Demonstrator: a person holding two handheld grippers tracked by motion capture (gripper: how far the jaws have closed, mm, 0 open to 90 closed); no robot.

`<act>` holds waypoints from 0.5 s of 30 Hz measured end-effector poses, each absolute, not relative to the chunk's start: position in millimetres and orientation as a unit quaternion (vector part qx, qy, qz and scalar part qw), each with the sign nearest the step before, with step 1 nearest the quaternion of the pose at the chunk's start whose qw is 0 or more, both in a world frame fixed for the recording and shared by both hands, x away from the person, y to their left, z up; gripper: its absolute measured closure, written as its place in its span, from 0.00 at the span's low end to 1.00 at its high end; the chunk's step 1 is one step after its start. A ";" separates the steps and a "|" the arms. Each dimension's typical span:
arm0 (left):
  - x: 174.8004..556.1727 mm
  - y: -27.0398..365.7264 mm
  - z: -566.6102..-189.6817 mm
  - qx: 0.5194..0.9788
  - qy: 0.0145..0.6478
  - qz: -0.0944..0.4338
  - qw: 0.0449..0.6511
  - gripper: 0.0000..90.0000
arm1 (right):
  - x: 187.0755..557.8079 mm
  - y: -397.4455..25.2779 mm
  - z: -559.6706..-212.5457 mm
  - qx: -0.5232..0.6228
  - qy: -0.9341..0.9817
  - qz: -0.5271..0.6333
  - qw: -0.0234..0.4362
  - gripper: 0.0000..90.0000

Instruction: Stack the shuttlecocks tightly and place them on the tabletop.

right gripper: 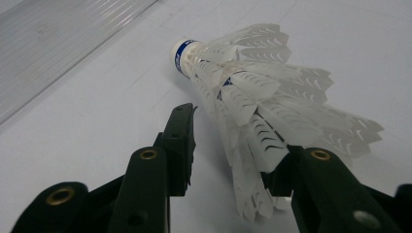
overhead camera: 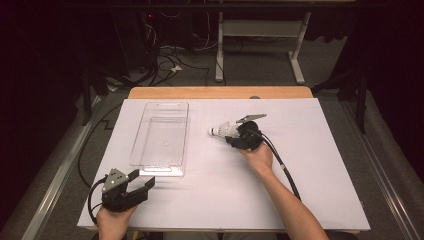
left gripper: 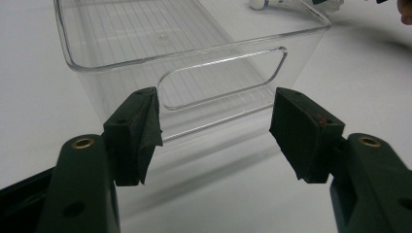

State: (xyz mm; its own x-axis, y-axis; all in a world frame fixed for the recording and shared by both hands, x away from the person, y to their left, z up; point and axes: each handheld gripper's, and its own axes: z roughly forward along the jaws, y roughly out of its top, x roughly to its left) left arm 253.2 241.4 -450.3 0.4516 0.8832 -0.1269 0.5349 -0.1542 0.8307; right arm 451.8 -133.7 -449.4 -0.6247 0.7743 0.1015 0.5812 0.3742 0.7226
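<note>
A white feather shuttlecock (right gripper: 252, 92) with a blue-banded cork lies on the white table, cork pointing away. My right gripper (right gripper: 235, 136) is open, its jaws on either side of the feather skirt. The right jaw touches the feathers and a small gap shows at the left jaw. From above, the shuttlecock (overhead camera: 222, 130) lies at mid-table with the right gripper (overhead camera: 232, 134) at its skirt. My left gripper (left gripper: 216, 121) is open and empty, facing the near end wall of a clear plastic bin (left gripper: 194, 63). In the high view the left gripper (overhead camera: 142, 178) sits near the front left.
The clear bin (overhead camera: 161, 137) lies lengthwise on the left half of the white table sheet (overhead camera: 310, 165), with nothing in it. A cable (overhead camera: 282, 165) trails from the right gripper along the forearm. Beyond the table's far wooden edge stand desk legs and cables on the floor.
</note>
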 end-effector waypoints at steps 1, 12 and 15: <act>253.1 241.4 -450.3 0.733 0.484 0.200 0.435 0.40 | 452.0 -133.5 -449.4 0.414 0.819 0.376 0.129 0.69; 253.4 241.4 -450.4 0.733 0.484 0.200 0.434 0.40 | 453.7 -130.9 -451.5 0.418 0.818 0.373 0.132 0.67; 253.4 241.4 -450.4 0.733 0.484 0.200 0.434 0.40 | 454.2 -130.4 -451.6 0.420 0.816 0.373 0.135 0.67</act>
